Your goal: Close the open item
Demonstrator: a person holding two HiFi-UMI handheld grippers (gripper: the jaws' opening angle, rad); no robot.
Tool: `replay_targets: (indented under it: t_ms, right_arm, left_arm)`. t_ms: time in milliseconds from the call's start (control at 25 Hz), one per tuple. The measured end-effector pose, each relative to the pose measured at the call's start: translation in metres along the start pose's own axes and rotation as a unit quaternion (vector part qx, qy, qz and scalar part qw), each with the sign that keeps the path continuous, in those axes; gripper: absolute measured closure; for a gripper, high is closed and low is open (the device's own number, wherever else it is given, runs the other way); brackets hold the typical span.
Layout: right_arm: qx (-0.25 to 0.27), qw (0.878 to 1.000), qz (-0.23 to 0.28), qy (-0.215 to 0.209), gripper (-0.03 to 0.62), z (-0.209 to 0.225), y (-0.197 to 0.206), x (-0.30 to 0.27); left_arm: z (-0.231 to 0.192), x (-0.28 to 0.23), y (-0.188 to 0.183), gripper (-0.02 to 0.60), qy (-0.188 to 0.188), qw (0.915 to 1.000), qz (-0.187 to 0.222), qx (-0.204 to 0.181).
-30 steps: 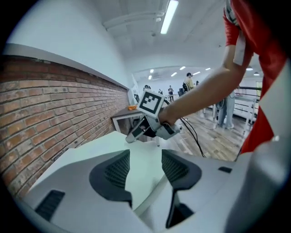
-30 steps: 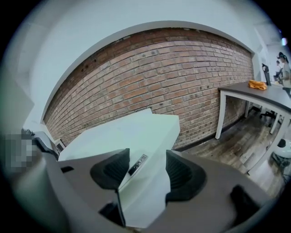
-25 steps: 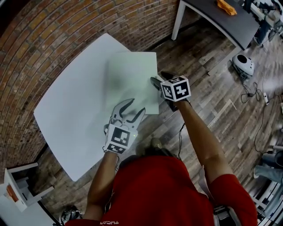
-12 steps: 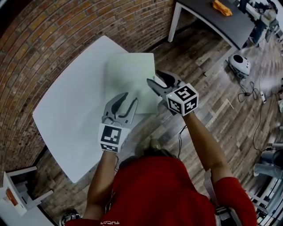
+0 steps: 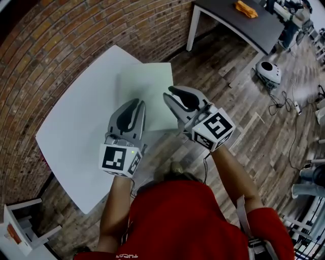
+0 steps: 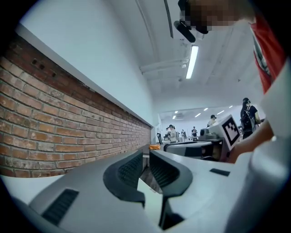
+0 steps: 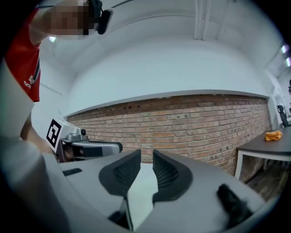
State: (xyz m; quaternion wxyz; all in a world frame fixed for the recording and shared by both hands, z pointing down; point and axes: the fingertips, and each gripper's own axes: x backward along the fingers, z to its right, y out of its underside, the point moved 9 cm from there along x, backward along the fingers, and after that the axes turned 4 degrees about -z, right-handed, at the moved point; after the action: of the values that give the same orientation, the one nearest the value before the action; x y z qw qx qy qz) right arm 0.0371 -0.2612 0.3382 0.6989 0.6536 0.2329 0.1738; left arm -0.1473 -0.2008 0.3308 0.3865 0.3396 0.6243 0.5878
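Note:
A pale green flat item (image 5: pixel 144 91) lies closed and flat on the white table (image 5: pixel 71 122), its near corner at the table's edge. Both grippers hang above the table's near side and point level, apart from the item. My left gripper (image 5: pixel 135 102) (image 6: pixel 146 153) has just been closing; a narrow slit remains between its dark pads (image 6: pixel 129 170), with nothing in it. My right gripper (image 5: pixel 170 92) (image 7: pixel 146 154) has also just been closing, and its slightly wider gap is empty too. Each gripper view shows the other gripper's marker cube (image 6: pixel 229 129) (image 7: pixel 54 132).
A brick wall (image 5: pixel 61 35) runs behind the table. A dark table (image 5: pixel 238 25) with an orange thing (image 5: pixel 245 8) stands at the upper right. A white round device (image 5: pixel 267 71) and cables lie on the wooden floor. A white shelf (image 5: pixel 20 223) stands at the lower left.
Both grippers have risen from the table toward the camera and turned level. Their jaws have narrowed from wide open to small gaps. The green item has not moved.

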Motion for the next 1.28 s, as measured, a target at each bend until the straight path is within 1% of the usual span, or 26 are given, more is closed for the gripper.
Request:
replay_targets:
  t_ms: [160, 320, 400, 520, 640, 840, 1040, 1280]
  right_arm:
    - [0.022, 0.999, 0.03, 0.0, 0.526, -0.018, -0.019, 0.011]
    - [0.035, 0.997, 0.065, -0.009, 0.54, -0.041, -0.038, 0.018]
    - [0.04, 0.997, 0.071, -0.011, 0.545, -0.048, -0.044, 0.021]
    - [0.051, 0.997, 0.063, -0.006, 0.549, -0.053, -0.048, 0.026]
    - [0.051, 0.995, 0.086, -0.014, 0.554, -0.059, -0.055, 0.026]
    - [0.052, 0.997, 0.065, -0.003, 0.559, -0.066, -0.051, 0.029]
    - [0.059, 0.995, 0.079, -0.006, 0.562, -0.074, -0.052, 0.031]
    - [0.065, 0.996, 0.057, 0.008, 0.563, -0.08, -0.051, 0.036]
  left_arm:
    - [0.003, 0.007, -0.017, 0.54, 0.011, 0.9992, 0.035, 0.015]
    - [0.008, 0.018, -0.032, 0.555, 0.022, 0.9977, 0.063, 0.011]
    - [0.012, 0.021, -0.037, 0.56, 0.027, 0.9971, 0.07, 0.007]
    - [0.017, 0.023, -0.041, 0.565, 0.033, 0.9967, 0.074, 0.002]
    - [0.019, 0.025, -0.043, 0.568, 0.04, 0.9964, 0.075, 0.0]
    - [0.024, 0.031, -0.044, 0.568, 0.05, 0.9957, 0.078, -0.006]
    - [0.029, 0.036, -0.045, 0.568, 0.059, 0.995, 0.08, -0.009]
    - [0.033, 0.039, -0.043, 0.569, 0.066, 0.9947, 0.078, -0.008]
